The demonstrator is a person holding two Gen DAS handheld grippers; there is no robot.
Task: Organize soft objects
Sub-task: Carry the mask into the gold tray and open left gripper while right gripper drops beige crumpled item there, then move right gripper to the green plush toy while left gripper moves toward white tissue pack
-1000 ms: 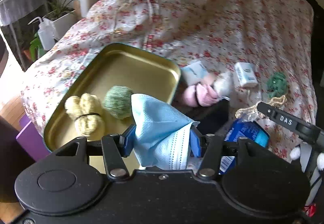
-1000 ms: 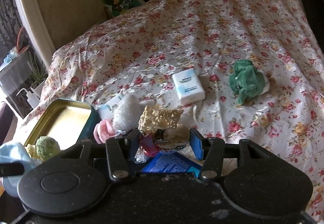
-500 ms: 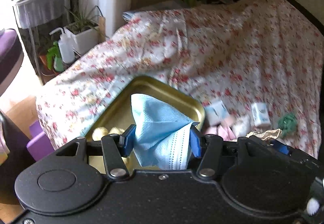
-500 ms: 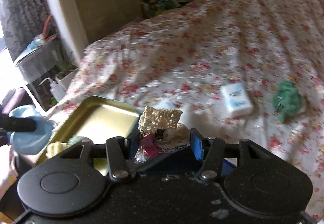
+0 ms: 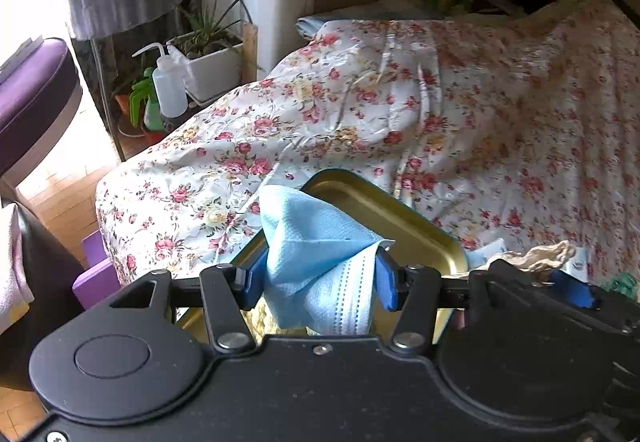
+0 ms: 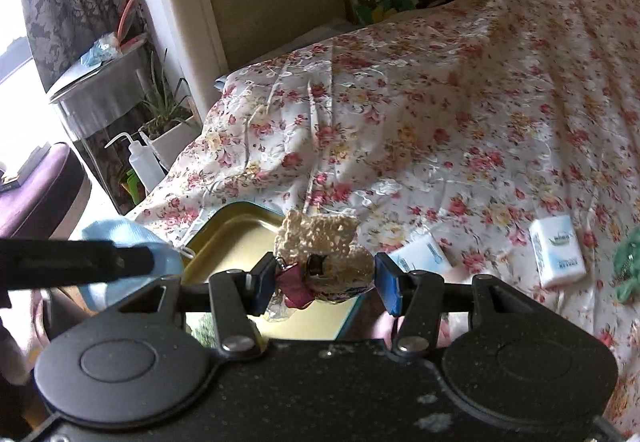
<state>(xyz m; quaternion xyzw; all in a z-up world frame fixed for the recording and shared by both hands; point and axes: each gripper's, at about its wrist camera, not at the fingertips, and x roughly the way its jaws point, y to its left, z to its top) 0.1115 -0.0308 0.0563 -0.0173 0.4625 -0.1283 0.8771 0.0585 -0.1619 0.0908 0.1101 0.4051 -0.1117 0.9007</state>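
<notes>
A crumpled light blue face mask (image 5: 320,258) hangs above the near edge of a golden metal tray (image 5: 404,218) on the flowered bed. A beige crocheted pouch (image 6: 320,242) with a dark red ribbon is over the same tray. Two white tissue packs (image 6: 558,250) lie flat on the bedcover, near a green soft toy (image 6: 628,266).

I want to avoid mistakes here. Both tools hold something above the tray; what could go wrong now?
1. The blue face mask hangs loosely from the left tool; it may drape over the gold tray's rim.
2. The right tool pinches a beige knitted pouch with small parts dangling; they could snag or slip out.
</notes>
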